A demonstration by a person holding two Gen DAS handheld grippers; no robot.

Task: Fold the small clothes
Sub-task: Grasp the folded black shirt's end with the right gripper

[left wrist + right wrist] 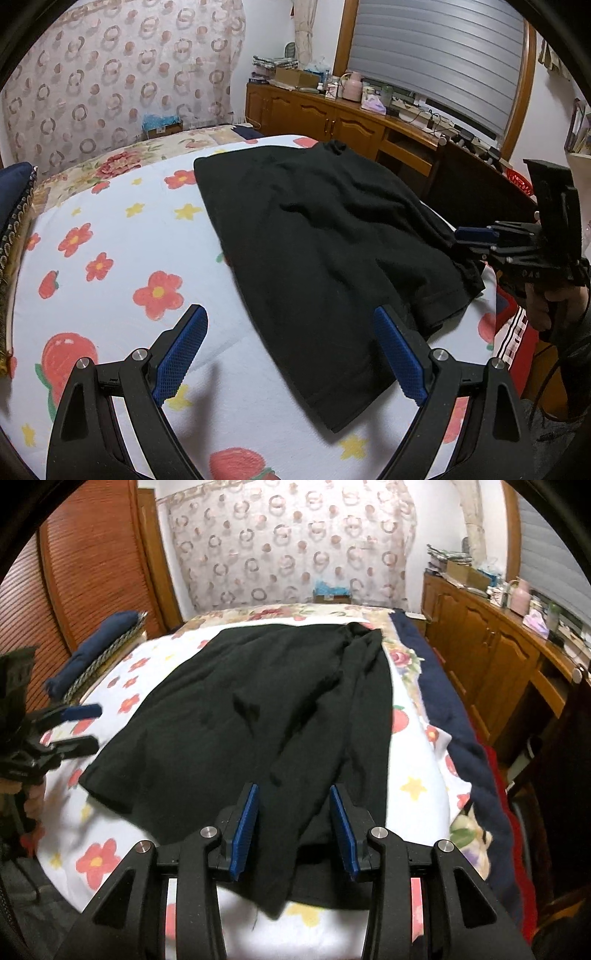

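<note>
A black garment (pixel 325 251) lies spread on a bed covered by a white flower-print sheet (pixel 110 258), with a loose fold running along its 3 o'clock side in the right wrist view. The left claw (pixel 291 354) hangs just above the garment's near corner, its 2 blue pads (pixel 181 354) wide apart and holding nothing. The right claw (pixel 293 830) sits at the garment's near hem at 6 o'clock, its pads partly apart, with a strip of the black cloth lying between them but not pinched. In the left wrist view the right claw appears at 3 o'clock, held by a hand (pixel 550 306). A wooden cabinet (pixel 325 118) lines the wall beyond the bed at 1 o'clock.
</note>
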